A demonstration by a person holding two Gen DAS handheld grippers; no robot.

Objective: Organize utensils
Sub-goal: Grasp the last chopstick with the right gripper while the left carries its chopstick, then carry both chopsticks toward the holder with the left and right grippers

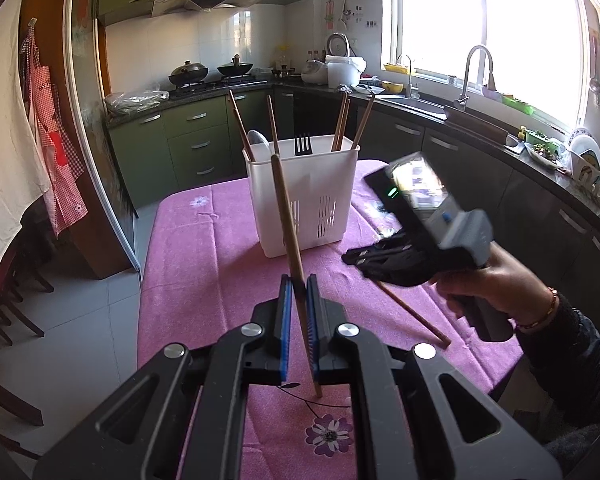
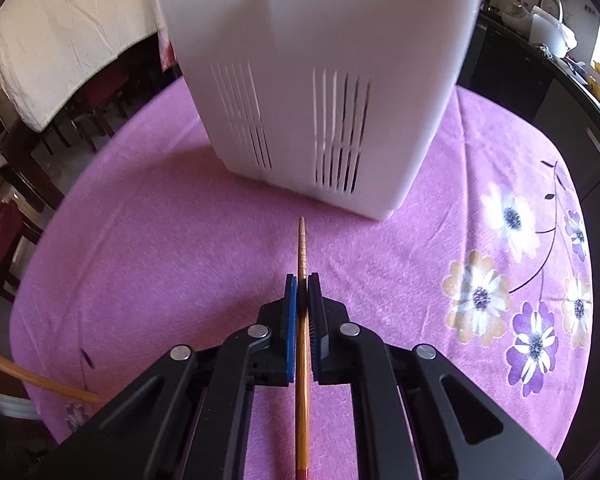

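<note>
A: Left gripper (image 1: pixel 298 280)?
B: Pinched narrow on a raised chopstick (image 1: pixel 288 220). Slim, round, pale wood, leaning slightly left, tip level with the holder's rim.

A: Right gripper (image 2: pixel 302 280)?
B: Clamped tight on a second chopstick (image 2: pixel 301 248). Ridged, tapered tip pointing at the holder, close to its base but apart.

A: Holder (image 2: pixel 300 60)?
B: White plastic, boxy, smooth walls with thin vertical slots low down. Upright mid-table, with more wooden chopsticks and a black slotted utensil (image 1: pixel 302 145) inside.

A: Surface and room?
B: Fuzzy pink tablecloth (image 1: pixel 204 248) with printed flowers. Bare cloth left of the holder, rounded table edge beyond it.
</note>
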